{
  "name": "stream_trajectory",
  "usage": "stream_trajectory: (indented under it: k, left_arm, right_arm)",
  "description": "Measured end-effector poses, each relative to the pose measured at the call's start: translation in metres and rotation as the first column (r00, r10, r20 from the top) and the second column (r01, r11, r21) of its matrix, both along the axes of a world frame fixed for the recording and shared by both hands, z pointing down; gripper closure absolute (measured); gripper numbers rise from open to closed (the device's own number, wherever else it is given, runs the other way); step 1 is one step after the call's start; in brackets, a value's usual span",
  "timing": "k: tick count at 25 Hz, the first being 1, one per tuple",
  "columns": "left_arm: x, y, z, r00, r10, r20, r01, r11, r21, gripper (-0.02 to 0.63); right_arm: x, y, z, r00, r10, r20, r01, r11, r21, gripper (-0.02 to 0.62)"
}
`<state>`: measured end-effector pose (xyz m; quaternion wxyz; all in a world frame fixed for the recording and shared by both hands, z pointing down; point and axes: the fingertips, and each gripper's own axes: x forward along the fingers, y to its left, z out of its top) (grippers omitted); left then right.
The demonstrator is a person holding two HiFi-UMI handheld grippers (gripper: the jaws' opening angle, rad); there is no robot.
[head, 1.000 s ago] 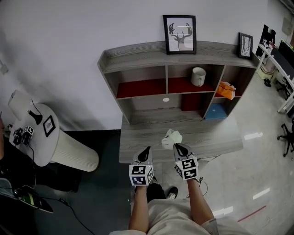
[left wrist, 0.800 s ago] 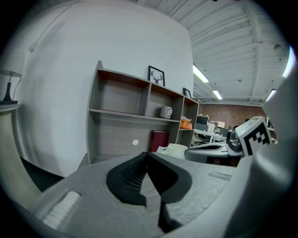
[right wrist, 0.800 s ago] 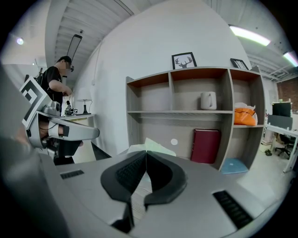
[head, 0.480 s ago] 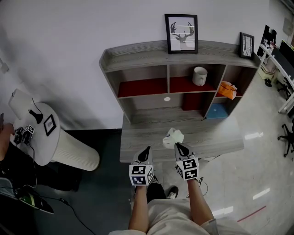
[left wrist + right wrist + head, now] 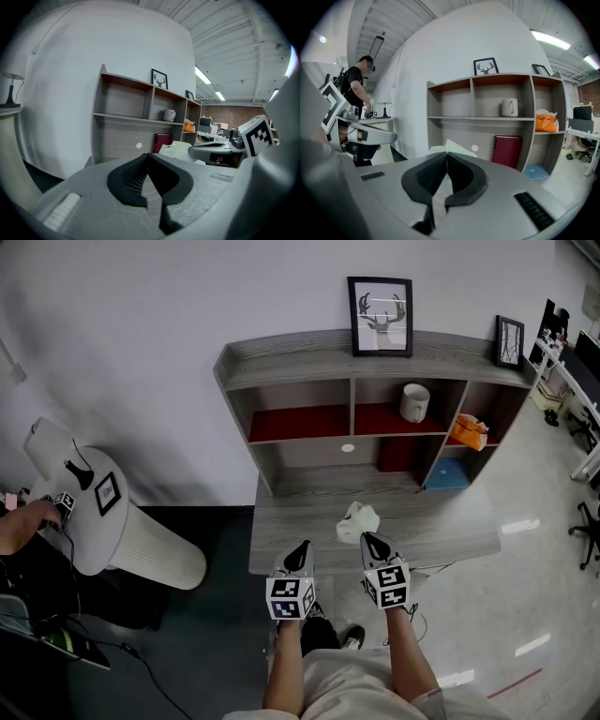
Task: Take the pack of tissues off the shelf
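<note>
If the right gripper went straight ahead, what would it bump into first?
Probably the pale pack on the desk, just past the right gripper, though depth is unclear.

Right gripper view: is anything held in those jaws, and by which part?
The pack of tissues, seemingly pinched by its near edge between the shut jaws of the right gripper.

Counted two hand-held grippers [image 5: 300, 547] [image 5: 368, 538], two framed pictures [image 5: 380, 317] [image 5: 509, 341], then just one each: tissue pack [image 5: 358, 521], mug [image 5: 414, 402], red book [image 5: 398, 454], orange bag [image 5: 468, 431], shelf [image 5: 281, 357], counter [image 5: 281, 540], lamp [image 5: 47, 448], round table [image 5: 131, 535].
</note>
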<state>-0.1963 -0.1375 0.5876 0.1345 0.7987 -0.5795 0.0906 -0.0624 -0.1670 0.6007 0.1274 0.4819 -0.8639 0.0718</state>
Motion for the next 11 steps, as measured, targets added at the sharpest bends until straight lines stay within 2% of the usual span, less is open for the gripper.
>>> stream_trajectory:
  k: [11]
  left_arm:
    - [-0.012,-0.001,-0.003,1.000,-0.027,0.007,0.027,1.000,0.008,0.598]
  right_arm:
    - [-0.013,0.000,0.000,0.999,-0.030,-0.035,0.030,0.999,0.010,0.578]
